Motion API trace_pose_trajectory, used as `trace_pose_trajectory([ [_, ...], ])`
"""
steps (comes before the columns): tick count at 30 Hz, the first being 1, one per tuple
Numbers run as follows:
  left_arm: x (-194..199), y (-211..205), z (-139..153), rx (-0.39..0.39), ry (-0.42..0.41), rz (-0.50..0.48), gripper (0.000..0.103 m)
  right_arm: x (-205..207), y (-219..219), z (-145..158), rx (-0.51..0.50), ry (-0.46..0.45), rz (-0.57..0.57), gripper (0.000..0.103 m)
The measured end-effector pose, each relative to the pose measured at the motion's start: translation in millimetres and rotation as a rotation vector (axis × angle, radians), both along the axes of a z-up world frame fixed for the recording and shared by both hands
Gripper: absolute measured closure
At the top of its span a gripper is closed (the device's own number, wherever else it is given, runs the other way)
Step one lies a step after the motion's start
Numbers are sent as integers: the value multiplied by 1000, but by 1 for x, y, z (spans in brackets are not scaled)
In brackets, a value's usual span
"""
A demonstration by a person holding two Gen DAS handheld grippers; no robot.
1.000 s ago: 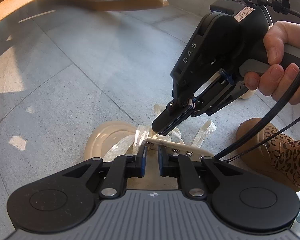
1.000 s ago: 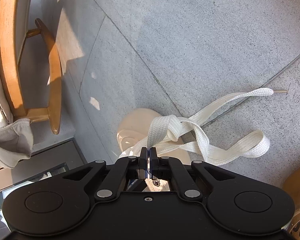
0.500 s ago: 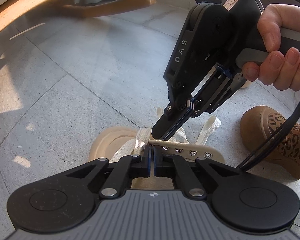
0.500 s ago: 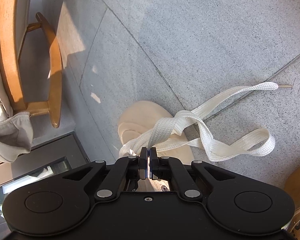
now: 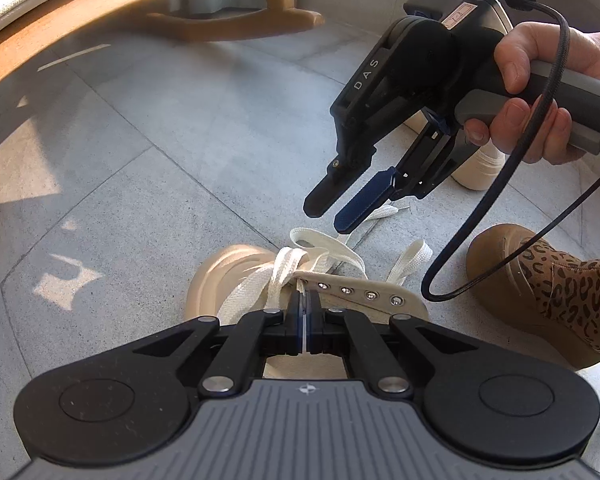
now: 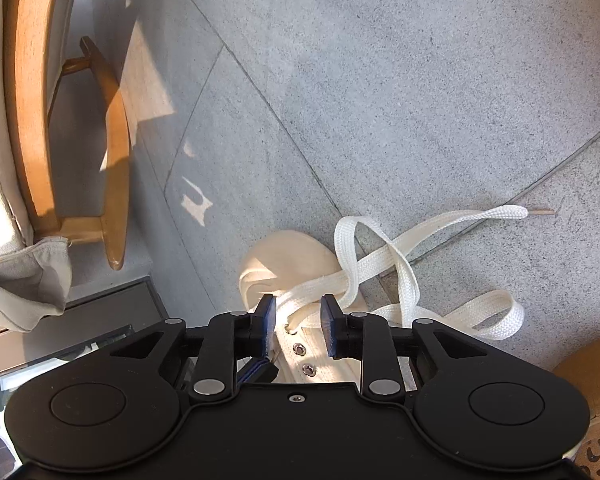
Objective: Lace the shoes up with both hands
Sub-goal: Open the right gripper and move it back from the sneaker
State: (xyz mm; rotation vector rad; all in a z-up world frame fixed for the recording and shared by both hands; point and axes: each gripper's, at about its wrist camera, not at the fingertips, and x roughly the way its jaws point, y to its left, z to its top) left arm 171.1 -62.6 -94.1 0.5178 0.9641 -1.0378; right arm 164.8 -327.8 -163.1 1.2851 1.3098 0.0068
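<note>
Grey stone floor (image 6: 400, 80), wooden chair (image 6: 112, 168); left gripper (image 5: 305, 312) pinches lace (image 5: 284, 276), right gripper (image 6: 298, 328) opening, empty

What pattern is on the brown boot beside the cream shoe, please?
Leopard print on the brown suede boot, clearest in the left wrist view.

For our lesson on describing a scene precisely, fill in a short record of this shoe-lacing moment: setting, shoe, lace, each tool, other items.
setting: grey stone-tile floor
shoe: cream lace-up shoe, metal eyelets along its flap
lace: flat white shoelace, loosely crossed over the toe, loose ends trailing on the tiles
left tool: shut on the shoelace at the first eyelet
right tool: jaws opening, nothing between them, raised above the shoe
other items: leopard-print shoe; wooden chair
</note>
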Motion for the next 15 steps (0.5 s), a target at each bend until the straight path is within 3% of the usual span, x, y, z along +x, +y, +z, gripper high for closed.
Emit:
trace_pose_trajectory([
  [9,-4,50,22,24,16,95,103,-11,-18,-1,-74,15,-21,78],
  [15,4,97,35,77,13,216,103,-6,-22,15,-139,-54,45,78],
])
